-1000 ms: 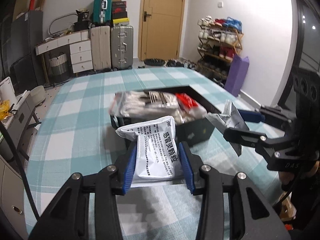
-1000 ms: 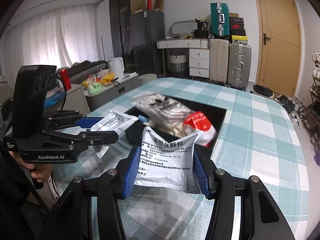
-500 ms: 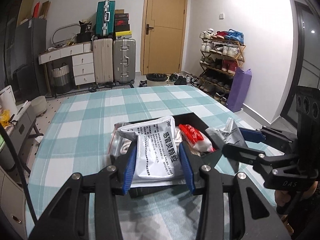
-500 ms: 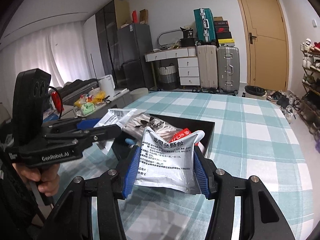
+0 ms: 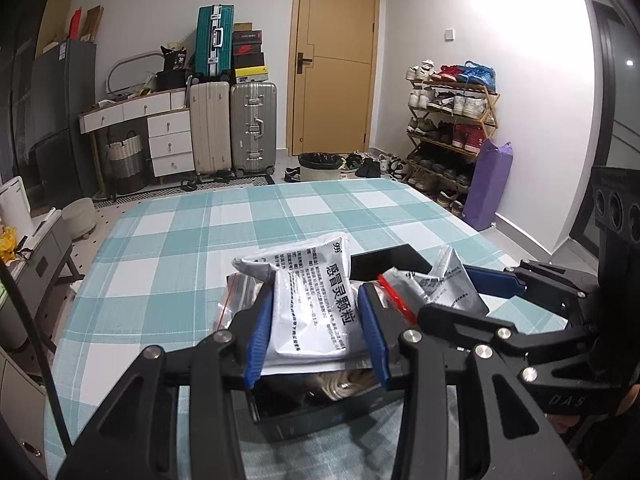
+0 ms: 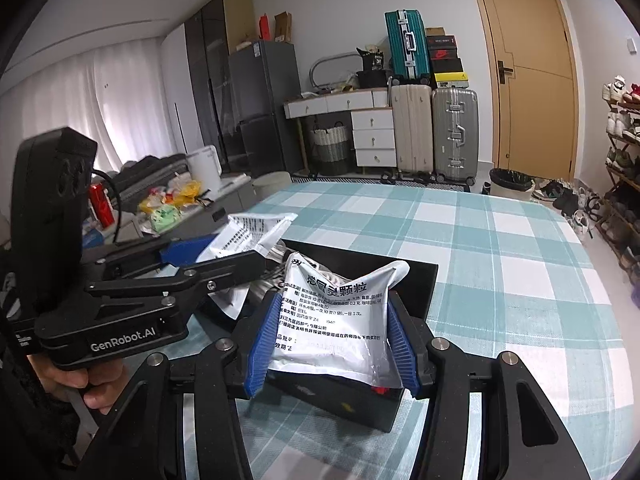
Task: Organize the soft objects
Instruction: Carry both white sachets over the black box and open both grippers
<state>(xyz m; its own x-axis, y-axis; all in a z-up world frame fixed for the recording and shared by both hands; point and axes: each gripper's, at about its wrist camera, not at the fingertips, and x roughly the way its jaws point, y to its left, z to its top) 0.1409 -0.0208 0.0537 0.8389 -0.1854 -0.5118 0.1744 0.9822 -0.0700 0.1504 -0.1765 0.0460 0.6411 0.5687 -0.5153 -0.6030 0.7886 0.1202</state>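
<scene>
A desk covered in a teal-and-white checked cloth fills the middle of both views. On it sits a black open-topped box, the landmark here.

The left tongs are clamped on a white medicine sachet printed with black Chinese text, held upright above the near edge of the box. The right tongs grip a second white sachet of the same kind, also held over the box's near edge. In the left wrist view the right tongs reach in from the right, close beside the left pair, their sachet crumpled over the box. In the right wrist view the left tongs come in from the left, their sachet over the box's left rim.

Inside the box lie a clear zip bag with a red seal and something red, mostly hidden behind the tongs.

Beyond the far end of the desk, a yellow-brown wooden door stands closed. To its left are two upright suitcases, one beige and one silver, with a teal suitcase and shoe boxes stacked above. Left again is a white drawer unit and a woven basket. Right of the door, a wooden shoe rack holds many pairs, and a purple bag leans against the wall. A dark fridge and white curtains stand further left.
</scene>
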